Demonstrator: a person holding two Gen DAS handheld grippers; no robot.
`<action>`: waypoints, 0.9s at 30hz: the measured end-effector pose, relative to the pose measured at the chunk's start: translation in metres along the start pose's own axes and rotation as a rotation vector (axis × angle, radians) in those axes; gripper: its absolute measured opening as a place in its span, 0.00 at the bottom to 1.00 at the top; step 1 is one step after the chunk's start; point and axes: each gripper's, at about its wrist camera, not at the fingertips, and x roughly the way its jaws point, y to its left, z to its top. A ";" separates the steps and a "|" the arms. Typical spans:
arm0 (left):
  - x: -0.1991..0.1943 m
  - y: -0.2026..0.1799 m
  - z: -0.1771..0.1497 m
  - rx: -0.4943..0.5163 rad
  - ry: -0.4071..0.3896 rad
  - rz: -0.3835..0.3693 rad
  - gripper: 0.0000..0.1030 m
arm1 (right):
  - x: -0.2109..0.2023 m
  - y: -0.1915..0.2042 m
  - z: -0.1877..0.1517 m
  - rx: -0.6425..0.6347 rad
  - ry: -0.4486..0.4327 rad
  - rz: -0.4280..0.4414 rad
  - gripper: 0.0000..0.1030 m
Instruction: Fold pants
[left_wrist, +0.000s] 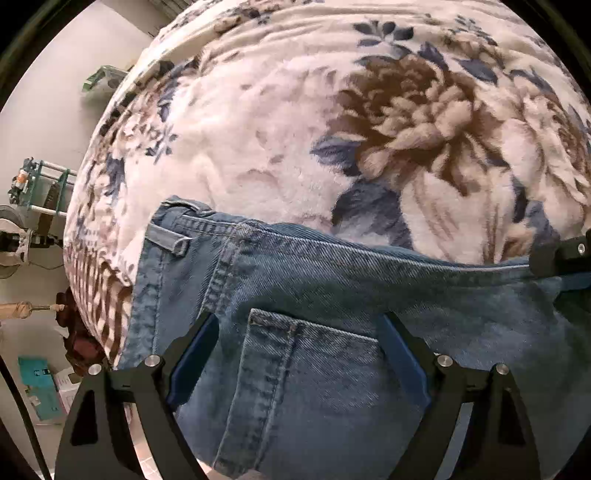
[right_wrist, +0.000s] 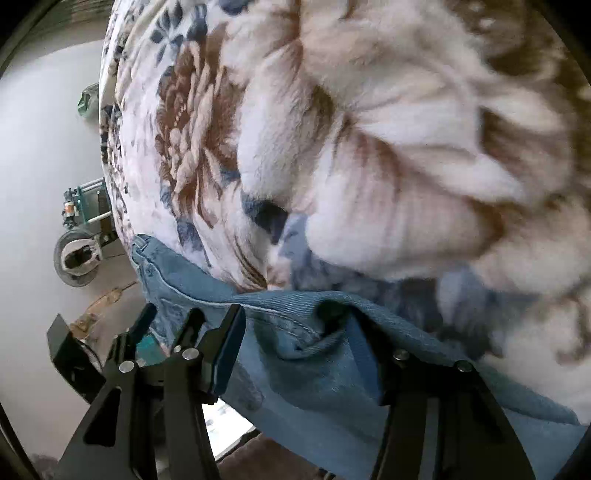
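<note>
Jeans (left_wrist: 332, 369) on floral blanket (left_wrist: 277, 147), L gripper (left_wrist: 301, 321) jaws wide, R gripper (right_wrist: 295, 325) jaws apart (denim between, unpinched).

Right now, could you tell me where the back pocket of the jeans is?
In the left wrist view, the back pocket sits low in the middle, between the left gripper fingers, on the jeans lying over the floral blanket.

Each camera is sitting on its gripper and looking steeply down, very near. The left wrist view is facing the jeans (left_wrist: 314, 295) and flowered blanket (left_wrist: 295, 129). The right wrist view, rolled, is sharing both (right_wrist: 295, 350), (right_wrist: 369, 147).
</note>
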 end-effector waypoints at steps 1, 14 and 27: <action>0.003 0.001 0.003 -0.003 0.010 -0.009 0.86 | 0.006 0.008 -0.001 -0.034 0.033 0.003 0.58; 0.004 -0.005 0.004 0.064 -0.002 0.013 0.87 | 0.017 0.045 -0.023 -0.351 0.157 -0.036 0.60; 0.001 -0.008 0.001 0.076 -0.010 0.045 0.87 | -0.005 0.007 -0.059 -0.485 0.256 -0.141 0.60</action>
